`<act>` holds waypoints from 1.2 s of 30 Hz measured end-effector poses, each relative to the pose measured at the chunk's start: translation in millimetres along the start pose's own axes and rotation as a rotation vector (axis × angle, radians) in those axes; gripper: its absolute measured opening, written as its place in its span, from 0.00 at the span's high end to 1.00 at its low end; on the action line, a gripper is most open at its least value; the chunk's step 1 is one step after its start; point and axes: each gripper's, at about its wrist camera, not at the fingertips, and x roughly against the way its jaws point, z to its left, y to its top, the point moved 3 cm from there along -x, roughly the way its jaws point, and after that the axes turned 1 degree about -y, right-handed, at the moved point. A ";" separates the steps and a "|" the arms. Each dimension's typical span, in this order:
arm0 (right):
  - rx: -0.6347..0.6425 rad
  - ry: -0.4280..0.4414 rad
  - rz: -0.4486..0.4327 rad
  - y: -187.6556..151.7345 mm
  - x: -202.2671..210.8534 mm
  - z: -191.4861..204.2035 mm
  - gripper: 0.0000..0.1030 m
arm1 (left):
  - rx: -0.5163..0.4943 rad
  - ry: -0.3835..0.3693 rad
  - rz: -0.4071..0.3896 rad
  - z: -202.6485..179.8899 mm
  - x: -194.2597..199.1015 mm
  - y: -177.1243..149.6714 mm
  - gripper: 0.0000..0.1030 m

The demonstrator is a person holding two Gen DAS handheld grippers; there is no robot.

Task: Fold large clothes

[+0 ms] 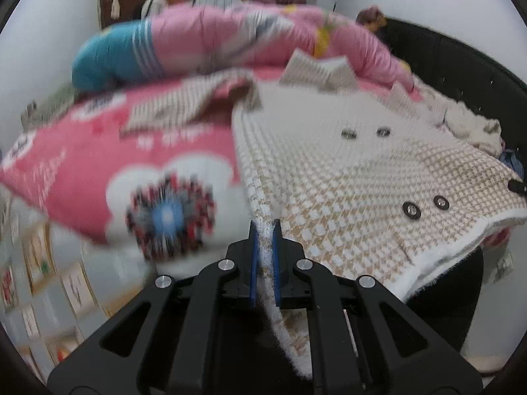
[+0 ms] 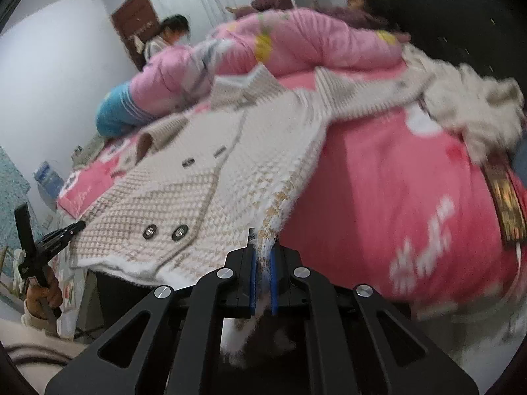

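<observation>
**Both grippers pinch coat hem**

Left gripper [image 1: 265,230] clenched on the houndstooth coat [image 1: 346,177] hem, fabric between its pads. Right gripper [image 2: 262,247] likewise grips the opposite hem corner. Coat spreads ahead of both fingers, over pink bedsheet [image 1: 98,164], toward pink quilt [image 2: 296,42].

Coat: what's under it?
The coat lies on a pink bedsheet, which shows on both sides. Its near hem overhangs the bed edge, clamped by the left gripper and right gripper. Whatever is beneath its middle is covered.
</observation>
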 end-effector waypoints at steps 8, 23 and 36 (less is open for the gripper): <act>-0.026 -0.308 0.259 -48.5 -85.6 -28.9 0.65 | -0.024 0.074 0.182 14.7 -71.8 -44.8 0.67; 0.148 -0.104 -0.063 93.0 -121.7 95.1 0.16 | 0.206 0.046 -0.075 71.7 -78.3 75.5 0.19; 0.255 0.047 0.053 141.4 -286.3 188.7 0.16 | 0.605 0.055 -0.105 195.6 -178.8 171.2 0.19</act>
